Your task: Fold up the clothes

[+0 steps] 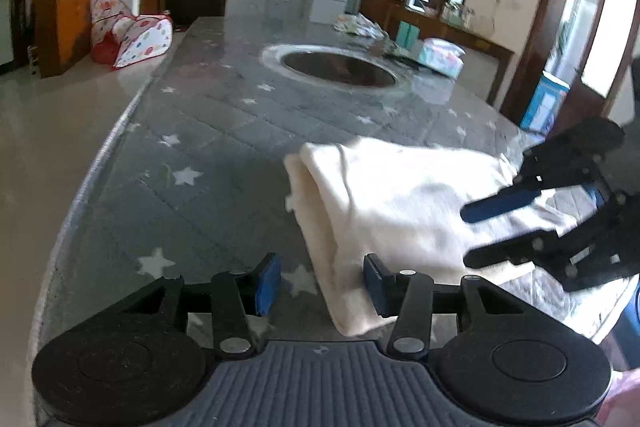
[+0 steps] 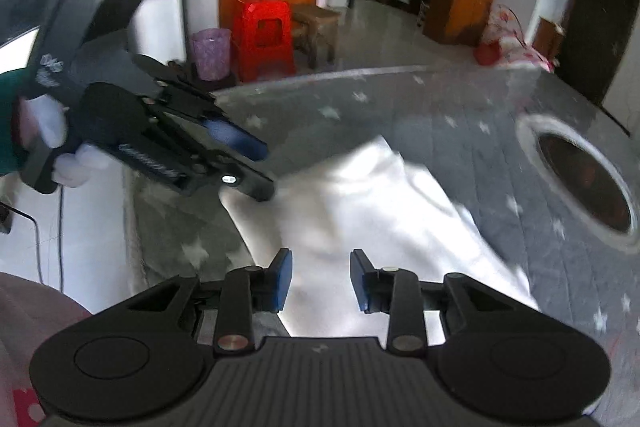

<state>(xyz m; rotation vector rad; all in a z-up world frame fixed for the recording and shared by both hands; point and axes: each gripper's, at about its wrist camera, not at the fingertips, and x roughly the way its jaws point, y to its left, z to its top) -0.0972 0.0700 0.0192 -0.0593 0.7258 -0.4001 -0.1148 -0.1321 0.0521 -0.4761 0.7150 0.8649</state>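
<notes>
A cream-white folded garment (image 1: 400, 203) (image 2: 360, 203) lies on the grey star-patterned table cover (image 1: 192, 131). My left gripper (image 1: 322, 285) stands open over the garment's near corner; the cloth's edge runs between its blue pads, which do not press on it. The right gripper (image 1: 480, 233) hovers open over the garment's right side. In the right wrist view my right gripper (image 2: 320, 279) is open with the white cloth lying below the gap. The left gripper (image 2: 262, 169), held by a white-gloved hand (image 2: 60, 147), points at the cloth's far-left corner.
A dark round inset (image 1: 340, 67) (image 2: 584, 183) sits in the middle of the table. Loose clothes (image 1: 360, 25) and a pastel packet (image 1: 440, 55) lie at the far end. A red stool (image 2: 266, 39) and a purple bin (image 2: 211, 53) stand on the floor beyond the table edge.
</notes>
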